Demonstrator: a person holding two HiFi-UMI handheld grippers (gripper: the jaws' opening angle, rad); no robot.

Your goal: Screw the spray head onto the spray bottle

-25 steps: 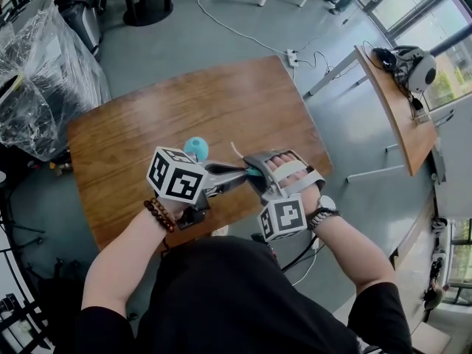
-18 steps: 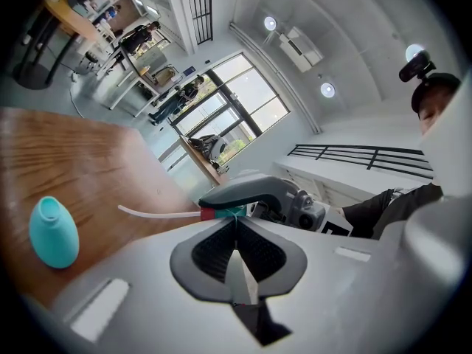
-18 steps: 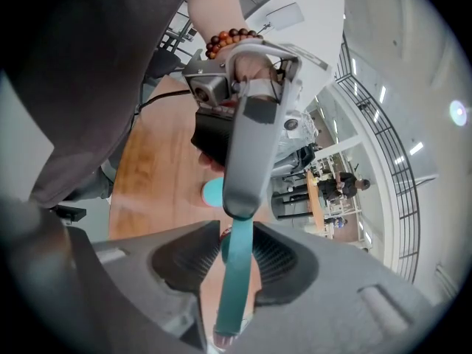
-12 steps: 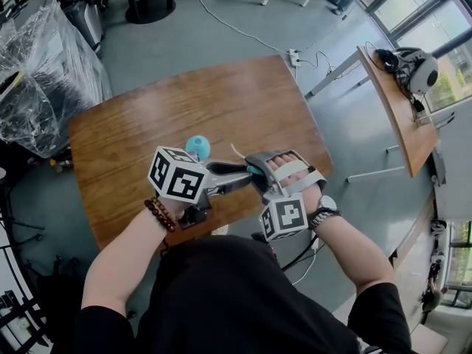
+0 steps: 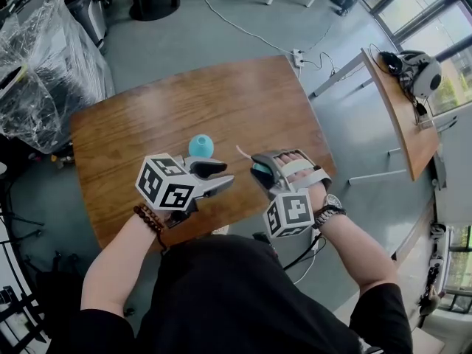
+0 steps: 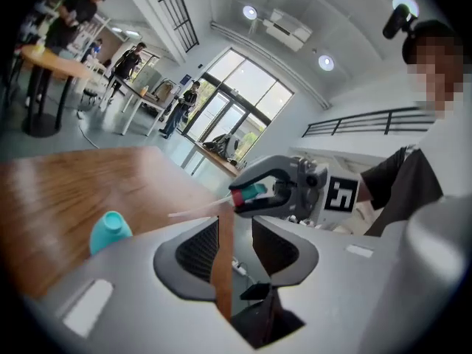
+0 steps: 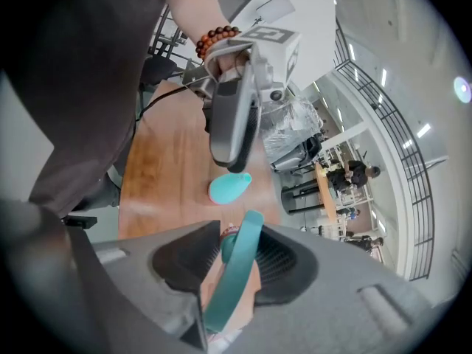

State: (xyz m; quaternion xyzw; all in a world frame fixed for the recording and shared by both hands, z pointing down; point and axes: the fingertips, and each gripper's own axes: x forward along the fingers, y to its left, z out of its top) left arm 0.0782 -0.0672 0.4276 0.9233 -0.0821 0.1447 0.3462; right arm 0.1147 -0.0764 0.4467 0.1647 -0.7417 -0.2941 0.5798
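Right gripper [image 5: 259, 172] clamps spray head [image 7: 237, 275], tube pointing leftward toward upright spray bottle [image 5: 200, 146]; left gripper [image 5: 223, 175] empty, jaws just been opening.

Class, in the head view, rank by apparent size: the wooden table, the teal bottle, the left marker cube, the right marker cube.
1. wooden table
2. left marker cube and right marker cube, too alike to rank; both nearer the camera
3. teal bottle

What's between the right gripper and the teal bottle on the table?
In the head view: bare wooden table up to the bottle, plus the thin tube of the spray head the right gripper holds.
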